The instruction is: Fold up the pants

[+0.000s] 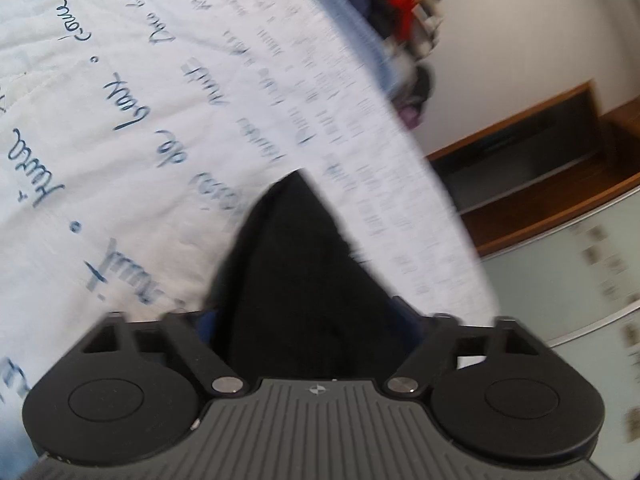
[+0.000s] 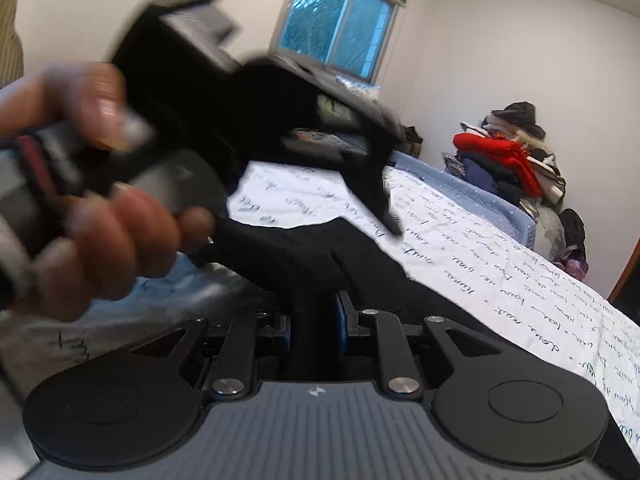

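The black pants (image 1: 304,280) lie on a white bedsheet with handwriting (image 1: 120,120). In the left wrist view the black cloth runs up from between my left gripper's (image 1: 316,320) jaws, which stand wide with cloth hiding the pads; the view is blurred. In the right wrist view my right gripper (image 2: 314,320) is shut on a fold of the black pants (image 2: 320,256), its blue pads (image 2: 341,320) pressed against the cloth. The left gripper (image 2: 384,200) and the hand holding it (image 2: 100,216) pass blurred across the upper left of that view.
The bed's blue edge (image 2: 480,200) runs to the right. A pile of clothes with a red item (image 2: 504,152) stands by the wall. A window (image 2: 344,20) is at the back. Wooden shelving (image 1: 540,176) and a glass panel are off the bed's side.
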Demonstrator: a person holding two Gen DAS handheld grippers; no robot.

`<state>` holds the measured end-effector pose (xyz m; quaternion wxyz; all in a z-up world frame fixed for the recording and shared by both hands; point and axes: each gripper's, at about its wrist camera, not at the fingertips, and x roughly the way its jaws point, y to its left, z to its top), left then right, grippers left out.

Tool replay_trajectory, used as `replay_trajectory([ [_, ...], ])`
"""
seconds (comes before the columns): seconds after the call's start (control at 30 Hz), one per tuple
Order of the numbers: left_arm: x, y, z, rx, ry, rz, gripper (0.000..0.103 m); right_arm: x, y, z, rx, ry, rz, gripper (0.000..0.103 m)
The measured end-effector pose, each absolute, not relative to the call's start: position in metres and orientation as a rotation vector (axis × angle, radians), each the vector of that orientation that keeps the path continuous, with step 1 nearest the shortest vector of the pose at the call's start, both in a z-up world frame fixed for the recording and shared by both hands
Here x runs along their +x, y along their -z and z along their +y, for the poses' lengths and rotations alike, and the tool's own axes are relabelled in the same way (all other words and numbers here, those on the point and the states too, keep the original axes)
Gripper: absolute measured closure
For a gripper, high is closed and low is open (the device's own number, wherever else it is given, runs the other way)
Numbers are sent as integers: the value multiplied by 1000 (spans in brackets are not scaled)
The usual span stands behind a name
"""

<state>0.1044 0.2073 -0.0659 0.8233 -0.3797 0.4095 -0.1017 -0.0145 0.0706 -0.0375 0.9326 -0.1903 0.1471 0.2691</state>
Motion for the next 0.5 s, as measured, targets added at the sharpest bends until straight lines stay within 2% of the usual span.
replay_trajectory([
  [0.03,106,66,207,-783,201,870,47,-14,39,72,-401,-550,304,84],
  [0.07,108,65,208,-760,190,873,51,-14,40,74,-411,-551,309,84],
  [0.1,110,65,207,-741,177,879,62,-14,42,75,-419,-554,315,84],
  [0.17,111,66,205,-706,178,874,72,-12,45,79,-445,-559,340,84],
  [0.37,104,47,190,-611,146,843,83,-8,49,82,-464,-568,375,85],
  [0.47,94,23,179,-524,139,802,84,-13,37,62,-330,-581,383,83],
  [0.5,93,16,174,-495,139,799,84,-16,31,52,-264,-580,407,80],
])
